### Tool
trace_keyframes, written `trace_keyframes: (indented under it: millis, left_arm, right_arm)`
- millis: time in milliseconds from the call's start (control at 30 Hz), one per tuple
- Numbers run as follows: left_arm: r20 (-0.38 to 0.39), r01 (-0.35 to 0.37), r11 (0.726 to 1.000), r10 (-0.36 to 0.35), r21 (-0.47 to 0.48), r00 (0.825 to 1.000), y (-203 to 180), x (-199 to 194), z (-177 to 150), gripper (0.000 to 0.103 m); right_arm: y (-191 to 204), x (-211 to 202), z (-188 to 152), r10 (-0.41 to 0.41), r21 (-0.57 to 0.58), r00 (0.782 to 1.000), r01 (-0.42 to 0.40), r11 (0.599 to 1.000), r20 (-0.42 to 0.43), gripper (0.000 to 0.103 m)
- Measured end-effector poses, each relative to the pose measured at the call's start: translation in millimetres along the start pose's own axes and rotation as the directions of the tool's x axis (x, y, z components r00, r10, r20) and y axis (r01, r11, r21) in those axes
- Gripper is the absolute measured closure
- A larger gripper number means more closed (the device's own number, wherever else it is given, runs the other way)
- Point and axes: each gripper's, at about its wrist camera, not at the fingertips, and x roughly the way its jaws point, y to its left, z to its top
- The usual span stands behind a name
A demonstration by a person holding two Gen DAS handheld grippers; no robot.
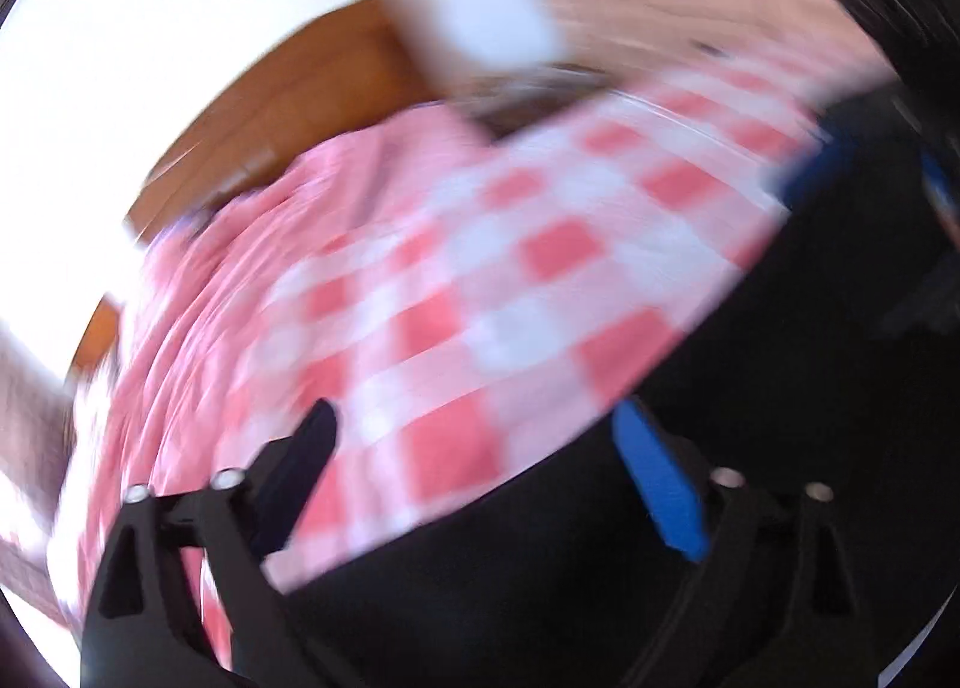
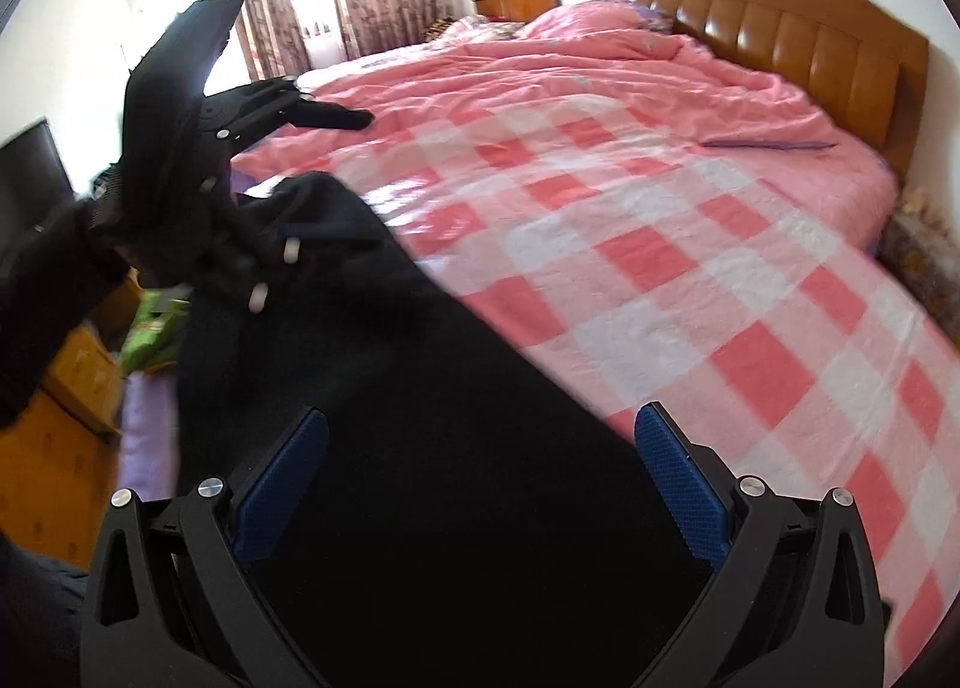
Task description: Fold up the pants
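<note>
Black pants (image 2: 432,418) lie along the near edge of a bed with a pink and white checked sheet (image 2: 660,244). My right gripper (image 2: 480,466) is open, its blue pads wide apart just above the black cloth, holding nothing. My left gripper (image 1: 474,466) is open and empty in its own blurred view, over the edge of the pants (image 1: 630,508) and the checked sheet (image 1: 480,280). The left gripper also shows in the right wrist view (image 2: 264,123), raised above the far end of the pants with its fingers apart.
A brown padded headboard (image 2: 780,27) stands at the far right of the bed. A pink duvet (image 2: 570,51) is bunched at the head end. A thin purple object (image 2: 768,144) lies on the sheet. Cardboard boxes and a green packet (image 2: 150,328) sit on the floor at left.
</note>
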Motion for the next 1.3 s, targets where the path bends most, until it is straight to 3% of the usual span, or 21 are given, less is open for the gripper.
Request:
trace_keyframes:
  millis: [100, 200, 267, 300, 333, 367, 467, 600, 667, 767, 867, 933, 967, 1033, 1100, 1167, 1233, 1300]
  left_arm:
    - [-0.065, 0.116, 0.971, -0.132, -0.209, 0.989, 24, -16, -31, 0.003]
    - [-0.168, 0.118, 0.950, -0.171, -0.289, 0.971, 28, -9, -61, 0.003]
    - [-0.277, 0.064, 0.927, -0.175, -0.369, 0.945, 35, 7, -87, 0.003]
    - [-0.317, 0.035, 0.913, -0.177, -0.406, 0.932, 40, 14, -97, 0.001]
    - [-0.292, 0.065, 0.878, -0.226, -0.475, 0.929, 49, 17, -106, 0.001]
    - [-0.263, 0.075, 0.854, -0.240, -0.516, 0.934, 57, 17, -112, 0.001]
    - [-0.268, 0.022, 0.840, -0.198, -0.543, 0.943, 64, 16, -116, 0.001]
    - [-0.277, -0.053, 0.842, -0.117, -0.537, 0.954, 56, -2, -111, 0.002]
    - [-0.221, -0.040, 0.836, -0.098, -0.547, 0.970, 56, -19, -112, 0.002]
    - [-0.242, -0.056, 0.819, -0.102, -0.571, 0.965, 60, -20, -128, 0.002]
    - [-0.211, -0.015, 0.808, -0.136, -0.589, 0.968, 63, -15, -146, 0.002]
    - [-0.225, -0.036, 0.822, -0.113, -0.568, 0.968, 58, -16, -145, 0.001]
    - [-0.236, -0.051, 0.825, -0.102, -0.563, 0.966, 57, -14, -142, 0.001]
    - [-0.246, -0.070, 0.824, -0.086, -0.563, 0.965, 55, -13, -140, 0.001]
    - [-0.224, -0.066, 0.826, -0.074, -0.560, 0.972, 53, -16, -140, 0.015]
    - [-0.210, -0.060, 0.834, -0.068, -0.548, 0.975, 51, -21, -138, 0.021]
    - [-0.198, -0.062, 0.850, -0.051, -0.523, 0.979, 47, -29, -137, 0.021]
    - [-0.177, -0.058, 0.864, -0.037, -0.501, 0.983, 42, -39, -136, 0.016]
  right_arm:
    - [19, 9, -2, 0.077, -0.014, 0.996, -0.078, 0.997, -0.048, 0.004]
    - [27, 27, -6, 0.108, 0.007, 0.987, -0.108, 0.994, -0.116, 0.004]
    - [26, 39, -12, 0.086, 0.028, 0.984, -0.083, 0.996, -0.154, 0.004]
    - [27, 39, -14, 0.081, 0.021, 0.987, -0.079, 0.997, -0.140, 0.004]
    - [27, 37, -15, 0.089, 0.027, 0.987, -0.086, 0.996, -0.132, 0.004]
    - [26, 36, -16, 0.093, 0.043, 0.987, -0.088, 0.995, -0.133, 0.004]
    - [19, 27, -21, 0.116, 0.114, 0.986, -0.102, 0.988, -0.119, 0.004]
    - [16, 6, -35, 0.139, 0.206, 0.988, -0.122, 0.971, -0.070, 0.004]
    - [16, -10, -44, 0.143, 0.253, 0.990, -0.134, 0.958, -0.017, 0.004]
    - [22, -37, -55, 0.140, 0.295, 0.987, -0.158, 0.942, 0.083, 0.004]
    - [26, -63, -64, 0.132, 0.346, 0.975, -0.187, 0.919, 0.178, 0.004]
    - [28, -77, -71, 0.155, 0.385, 0.959, -0.239, 0.892, 0.236, 0.004]
    - [27, -84, -76, 0.206, 0.396, 0.936, -0.311, 0.864, 0.286, 0.004]
    - [29, -99, -86, 0.307, 0.392, 0.860, -0.468, 0.792, 0.408, 0.004]
    - [39, -113, -92, 0.283, 0.352, 0.855, -0.450, 0.821, 0.435, 0.004]
    - [57, -130, -94, 0.297, 0.263, 0.843, -0.442, 0.857, 0.448, 0.004]
    - [75, -145, -95, 0.342, 0.173, 0.818, -0.461, 0.870, 0.462, 0.004]
    - [89, -156, -95, 0.344, 0.107, 0.816, -0.437, 0.893, 0.464, 0.004]
